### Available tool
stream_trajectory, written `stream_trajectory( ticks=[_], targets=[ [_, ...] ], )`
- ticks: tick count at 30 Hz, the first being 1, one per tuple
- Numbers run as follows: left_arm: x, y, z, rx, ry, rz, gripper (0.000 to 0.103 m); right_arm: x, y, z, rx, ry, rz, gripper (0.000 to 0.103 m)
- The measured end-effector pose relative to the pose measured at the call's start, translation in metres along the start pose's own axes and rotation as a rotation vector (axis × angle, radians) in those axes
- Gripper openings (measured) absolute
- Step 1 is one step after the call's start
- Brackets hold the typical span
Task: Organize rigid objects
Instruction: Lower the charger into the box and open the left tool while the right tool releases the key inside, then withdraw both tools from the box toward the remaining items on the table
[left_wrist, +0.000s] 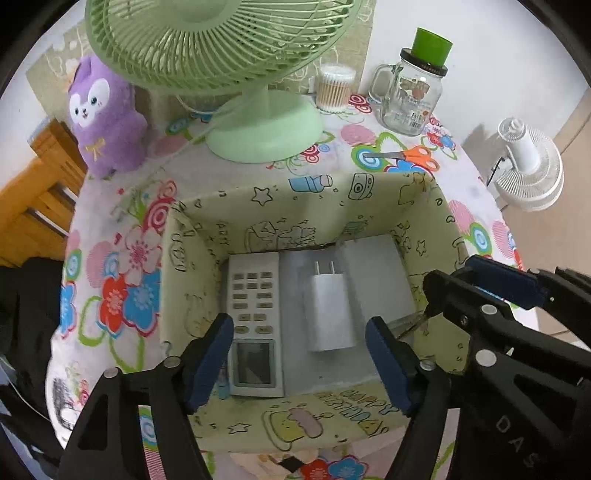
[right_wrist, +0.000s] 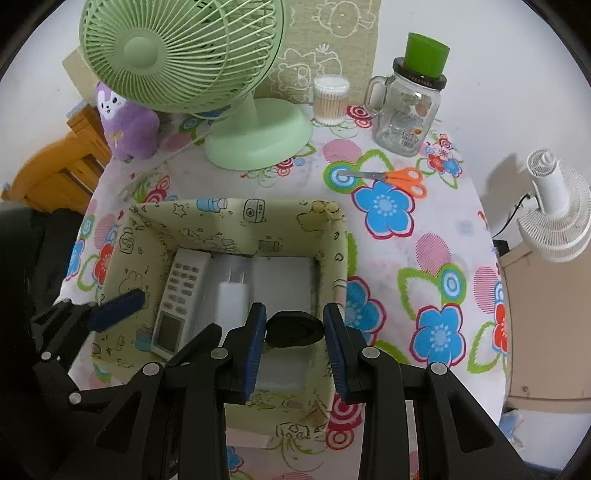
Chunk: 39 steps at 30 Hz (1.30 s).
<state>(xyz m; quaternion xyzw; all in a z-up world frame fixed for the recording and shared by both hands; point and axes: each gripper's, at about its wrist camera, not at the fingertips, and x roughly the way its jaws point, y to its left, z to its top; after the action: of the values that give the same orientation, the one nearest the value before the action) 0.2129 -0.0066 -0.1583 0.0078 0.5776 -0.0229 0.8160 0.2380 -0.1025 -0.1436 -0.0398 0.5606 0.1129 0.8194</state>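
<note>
Holding a small black disc pinched at its 2 edges in my right gripper above the storage box, I judge it light, stiff, slippery; left gripper hangs spread, empty.

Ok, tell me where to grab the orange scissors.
Take the orange scissors from above, jaws across the narrow neck where blades meet handles. They lie flat on the tablecloth, closed, blades pointing left, handle loops to the right, so there is nothing to get under.
</note>
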Motion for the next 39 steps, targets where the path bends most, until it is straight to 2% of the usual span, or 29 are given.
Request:
stream_trajectory(
  ticks=[5,12,16,19,21,22,27,30,39],
  targets=[
    [-0.002,0.002,-0.004,0.013,0.019,0.026,0.085,0.004,0.001,-0.004,0.012,0.024,-0.004,0.035],
    [-0.007,0.007,-0.008,0.003,0.026,0.044,0.086,0.007,0.001,-0.006,0.044,0.054,0.006,0.041],
    [-0.013,0.008,-0.012,0.011,0.026,0.06,0.088,0.003,0.005,-0.007,0.019,0.039,0.021,0.051],
    [-0.018,0.011,-0.017,0.002,0.02,0.068,0.089,-0.002,0.009,-0.009,0.017,0.029,0.043,0.065],
    [-0.02,0.012,-0.019,-0.006,0.019,0.07,0.09,-0.006,0.01,-0.011,0.022,0.015,0.011,0.082],
    [-0.022,0.013,-0.02,-0.013,0.014,0.07,0.09,-0.008,0.01,-0.011,0.027,0.011,0.001,0.085],
    [-0.035,0.015,-0.023,-0.027,-0.006,0.066,0.092,-0.016,0.006,-0.015,0.05,0.014,0.018,0.087],
    [-0.044,0.014,-0.027,-0.032,-0.015,0.069,0.093,-0.023,0.005,-0.018,0.057,0.014,0.001,0.091],
    [-0.069,0.009,-0.038,-0.021,-0.038,0.057,0.097,-0.048,0.004,-0.031,0.064,-0.026,0.007,0.091]
  ],
)
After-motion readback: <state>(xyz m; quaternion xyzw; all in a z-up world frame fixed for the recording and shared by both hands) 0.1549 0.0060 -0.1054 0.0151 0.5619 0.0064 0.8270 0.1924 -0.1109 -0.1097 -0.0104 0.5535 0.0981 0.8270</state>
